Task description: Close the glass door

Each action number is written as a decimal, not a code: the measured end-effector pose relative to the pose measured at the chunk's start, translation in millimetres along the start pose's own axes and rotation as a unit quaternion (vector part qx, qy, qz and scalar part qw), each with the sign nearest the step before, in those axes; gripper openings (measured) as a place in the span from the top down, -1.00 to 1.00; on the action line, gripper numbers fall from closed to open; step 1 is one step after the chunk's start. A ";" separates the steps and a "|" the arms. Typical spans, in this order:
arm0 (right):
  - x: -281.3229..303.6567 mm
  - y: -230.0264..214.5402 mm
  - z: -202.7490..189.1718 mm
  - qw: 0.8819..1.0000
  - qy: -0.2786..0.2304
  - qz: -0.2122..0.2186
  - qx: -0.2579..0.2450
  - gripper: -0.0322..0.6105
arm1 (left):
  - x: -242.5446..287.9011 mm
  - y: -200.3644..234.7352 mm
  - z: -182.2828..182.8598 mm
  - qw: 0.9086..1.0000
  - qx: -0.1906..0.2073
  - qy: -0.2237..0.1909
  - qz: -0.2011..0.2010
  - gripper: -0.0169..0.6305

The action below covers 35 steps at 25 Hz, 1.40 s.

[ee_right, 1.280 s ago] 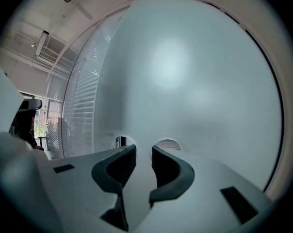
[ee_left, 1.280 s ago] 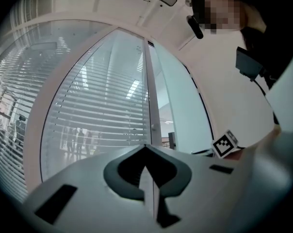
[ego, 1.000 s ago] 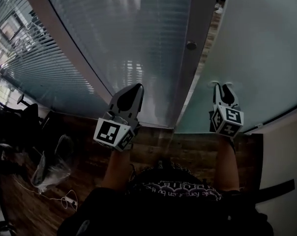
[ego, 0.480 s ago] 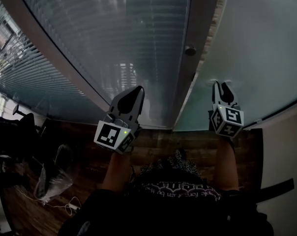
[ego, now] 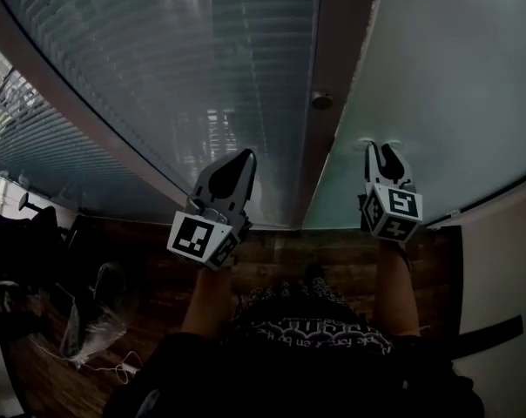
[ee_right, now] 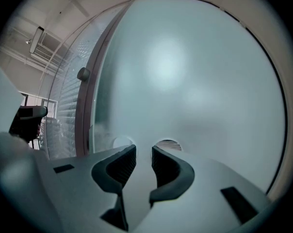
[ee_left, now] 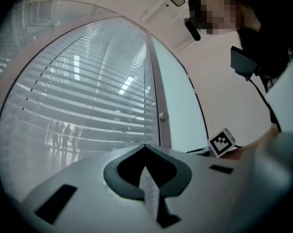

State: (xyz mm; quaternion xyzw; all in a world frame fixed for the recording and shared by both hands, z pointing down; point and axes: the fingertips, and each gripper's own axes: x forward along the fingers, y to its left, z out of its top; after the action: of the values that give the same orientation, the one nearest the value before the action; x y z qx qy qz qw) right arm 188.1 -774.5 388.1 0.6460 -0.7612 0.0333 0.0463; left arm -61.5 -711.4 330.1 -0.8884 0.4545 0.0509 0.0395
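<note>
The frosted glass door [ego: 446,77] fills the right of the head view, its edge right beside the dark door frame [ego: 337,50], which carries a round knob [ego: 321,101]. My right gripper [ego: 381,149] points at the frosted pane with its tips at or against the glass; it is open by a narrow gap with nothing between the fingers. In the right gripper view the pane [ee_right: 195,81] fills the picture ahead of that gripper [ee_right: 144,152]. My left gripper [ego: 243,155] is shut and empty, pointing at the glass panel with blinds [ego: 185,59], apart from it.
Wooden floor [ego: 333,251] lies below the door. A clear plastic bag with white cables [ego: 89,320] and dark chairs [ego: 19,233] stand at the left. A white wall [ego: 507,259] closes the right side. The left gripper view shows the blinds [ee_left: 88,91] and the right gripper's marker cube [ee_left: 222,141].
The strip of floor seen between the frosted door's edge and the frame has narrowed to almost nothing. Both grippers have moved forward with the door; the frame and knob have slid left in the view.
</note>
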 end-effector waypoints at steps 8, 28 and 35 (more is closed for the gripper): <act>8.4 -0.9 2.3 1.000 0.001 0.007 -0.002 0.59 | 10.6 2.9 1.7 1.000 0.012 -0.008 0.002 0.94; 21.9 -3.2 4.4 1.000 0.010 0.007 0.000 0.58 | 18.4 -1.1 6.6 1.000 0.013 -0.004 -0.003 0.94; 24.5 -2.3 3.9 1.000 0.013 0.015 -0.001 0.59 | 16.3 0.0 5.4 1.000 0.016 0.002 -0.003 0.94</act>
State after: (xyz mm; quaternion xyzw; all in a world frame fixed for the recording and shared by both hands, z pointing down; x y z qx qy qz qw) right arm 186.4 -799.3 387.0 0.6338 -0.7703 0.0415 0.0568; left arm -52.3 -723.8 322.8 -0.8891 0.4528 0.0413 0.0529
